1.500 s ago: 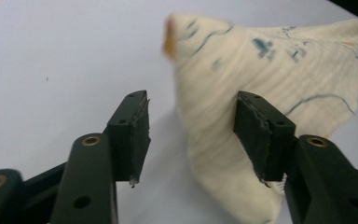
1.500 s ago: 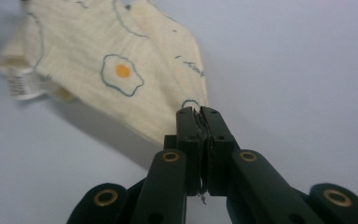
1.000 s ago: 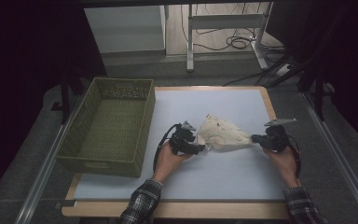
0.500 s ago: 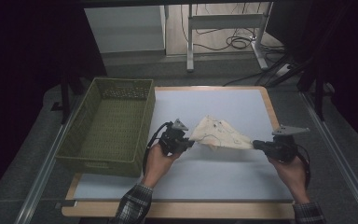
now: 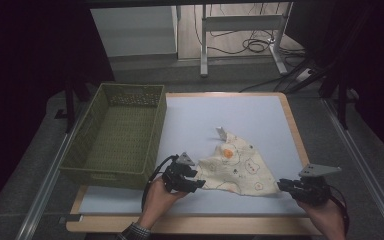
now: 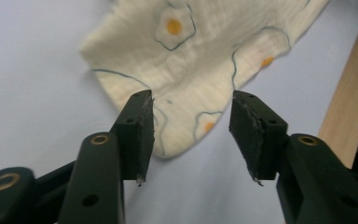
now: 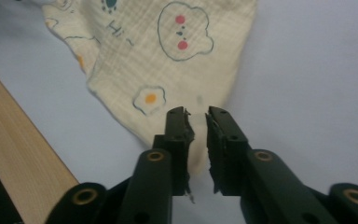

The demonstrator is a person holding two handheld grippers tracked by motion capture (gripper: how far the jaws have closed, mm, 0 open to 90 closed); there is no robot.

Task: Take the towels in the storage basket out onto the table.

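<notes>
A dim room surrounded the pale blue table (image 5: pixel 260 115), with a green basket (image 5: pixel 117 135) on its left. The printed cloth (image 5: pixel 235 167) had been drawn from a bunch into a flat triangle near my edge, long axis left to right, tip pointing away. My left gripper (image 5: pixel 196 180) had just opened, jaws apart around a corner. My right gripper (image 5: pixel 283 184) was loosening too, a corner in its narrow gap. I judged the spreading done.

The table (image 5: pixel 260 115) is evenly lit from above, and the room around it is dark. Soft shadows edge the cloth (image 5: pixel 237 167). In both gripper views, the jaws nearest the lens are blurred.
</notes>
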